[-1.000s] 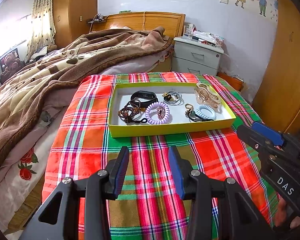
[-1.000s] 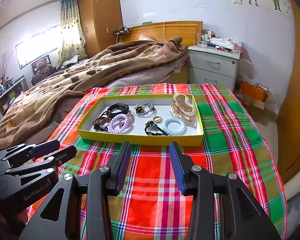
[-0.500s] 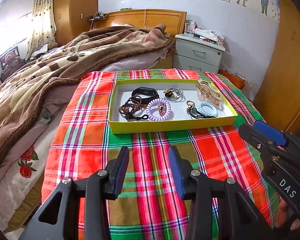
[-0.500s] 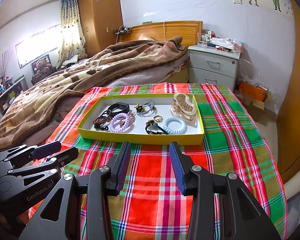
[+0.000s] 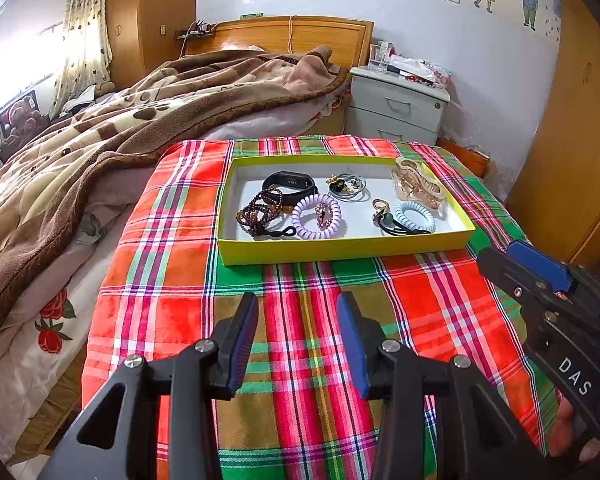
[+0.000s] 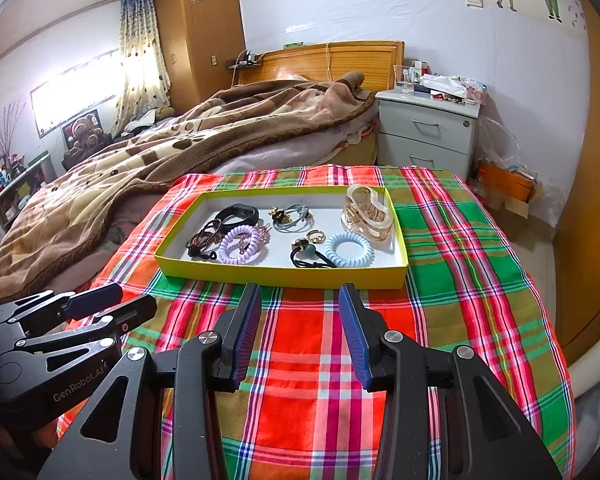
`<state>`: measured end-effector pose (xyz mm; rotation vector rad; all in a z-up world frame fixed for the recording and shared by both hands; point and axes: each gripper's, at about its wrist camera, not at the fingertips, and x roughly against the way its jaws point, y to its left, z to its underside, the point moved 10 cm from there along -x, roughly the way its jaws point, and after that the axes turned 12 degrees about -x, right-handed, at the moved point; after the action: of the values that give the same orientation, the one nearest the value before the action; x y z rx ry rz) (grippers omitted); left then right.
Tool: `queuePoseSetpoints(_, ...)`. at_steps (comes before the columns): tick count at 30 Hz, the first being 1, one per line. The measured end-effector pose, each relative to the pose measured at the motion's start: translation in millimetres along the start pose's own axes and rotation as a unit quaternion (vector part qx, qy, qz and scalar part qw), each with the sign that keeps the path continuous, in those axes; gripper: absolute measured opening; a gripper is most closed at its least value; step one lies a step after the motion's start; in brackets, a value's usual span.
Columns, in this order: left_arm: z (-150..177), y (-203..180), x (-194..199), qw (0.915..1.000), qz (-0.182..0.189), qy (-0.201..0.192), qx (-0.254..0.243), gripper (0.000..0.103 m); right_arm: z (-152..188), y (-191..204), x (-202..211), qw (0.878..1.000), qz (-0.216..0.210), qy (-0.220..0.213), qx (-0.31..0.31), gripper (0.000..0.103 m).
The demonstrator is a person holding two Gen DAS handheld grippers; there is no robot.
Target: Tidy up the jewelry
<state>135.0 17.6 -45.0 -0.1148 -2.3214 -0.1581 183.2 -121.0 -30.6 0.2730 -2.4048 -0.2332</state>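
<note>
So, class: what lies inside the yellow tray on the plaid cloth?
Inside the yellow tray: a black band, beaded bracelets, purple coil tie, blue coil tie, beige claw clip, rings. The near wall hides the floor's front strip.

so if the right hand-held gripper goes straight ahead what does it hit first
Probably the near wall of the yellow tray, roughly below the black hair tie. The right hand-held gripper is open and empty; its height above the cloth is unclear.
</note>
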Motion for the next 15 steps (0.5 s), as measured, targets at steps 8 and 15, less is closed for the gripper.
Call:
queuePoseSetpoints(8, 0.0, 0.9, -1.2, 1.0, 0.0, 0.003, 0.002, 0.043, 0.8, 0.0, 0.1, 1.0, 0.0, 0.0, 0.0, 0.041)
queuePoseSetpoints(15, 1.1, 1.3, -0.7, 1.0, -0.002, 0.004, 0.006, 0.043, 1.4, -0.3, -0.3, 1.0, 0.0, 0.001, -0.001, 0.041)
